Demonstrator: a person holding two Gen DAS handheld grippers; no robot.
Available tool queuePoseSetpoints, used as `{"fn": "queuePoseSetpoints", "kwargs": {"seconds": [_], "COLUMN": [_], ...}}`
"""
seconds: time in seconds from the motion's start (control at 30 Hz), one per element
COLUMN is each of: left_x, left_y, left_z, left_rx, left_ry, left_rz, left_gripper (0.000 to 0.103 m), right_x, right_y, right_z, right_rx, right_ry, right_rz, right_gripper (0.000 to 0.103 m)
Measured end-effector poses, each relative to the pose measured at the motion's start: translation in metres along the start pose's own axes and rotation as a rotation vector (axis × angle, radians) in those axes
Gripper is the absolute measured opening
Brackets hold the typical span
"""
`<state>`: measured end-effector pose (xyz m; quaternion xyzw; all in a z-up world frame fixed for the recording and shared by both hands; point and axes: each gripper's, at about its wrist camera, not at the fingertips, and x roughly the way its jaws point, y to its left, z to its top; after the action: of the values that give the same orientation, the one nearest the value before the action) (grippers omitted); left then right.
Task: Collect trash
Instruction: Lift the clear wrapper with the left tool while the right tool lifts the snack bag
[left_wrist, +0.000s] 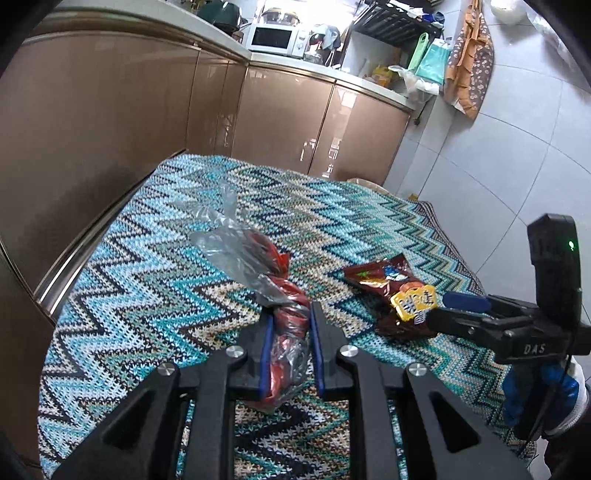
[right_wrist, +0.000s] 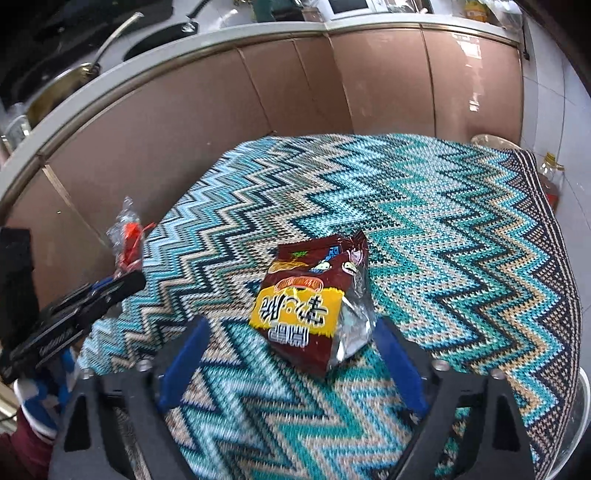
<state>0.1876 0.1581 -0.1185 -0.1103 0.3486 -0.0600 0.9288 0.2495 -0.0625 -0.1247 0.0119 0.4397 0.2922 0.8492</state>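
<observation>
Status: we've got the left gripper (left_wrist: 291, 328) clamped on the clear wrapper (left_wrist: 258, 266), lifted over the cloth (left_wrist: 147, 295), right gripper (right_wrist: 291, 332) wide open, empty, straddling the snack bag (right_wrist: 310, 299) lying flat on the cloth, so approx half done w/ no bin in view.

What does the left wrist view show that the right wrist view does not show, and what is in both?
Only the left wrist view shows the microwave on the counter, the hanging apron, and the left gripper shut on the clear and red wrapper.

Only the right wrist view shows the pan on the counter, the oil bottle on the floor, and the right gripper open around the brown snack bag.

Both show the zigzag cloth, both pieces of trash and the brown cabinets.
</observation>
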Motion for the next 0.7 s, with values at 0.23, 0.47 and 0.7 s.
{"fn": "queuePoseSetpoints", "kwargs": {"seconds": [0.23,0.47,0.7], "left_x": [0.007,0.006,-0.002], "left_y": [0.019,0.026,0.019], "left_z": [-0.004,-0.008,-0.010], "left_rx": [-0.034,-0.044,-0.035], "left_ry": [0.003,0.001,-0.007], "left_rz": [-0.008,-0.006,-0.009], "left_gripper": [0.017,0.017,0.017], "right_x": [0.032,0.041,0.020], "right_y": [0.003,-0.012,-0.016], "right_z": [0.012,0.011,0.006], "right_rx": [0.038,0.078,0.073], "right_ry": [0.063,0.070,0.030], "right_rz": [-0.051,-0.036,0.026], "right_gripper": [0.096,0.043,0.024]}}
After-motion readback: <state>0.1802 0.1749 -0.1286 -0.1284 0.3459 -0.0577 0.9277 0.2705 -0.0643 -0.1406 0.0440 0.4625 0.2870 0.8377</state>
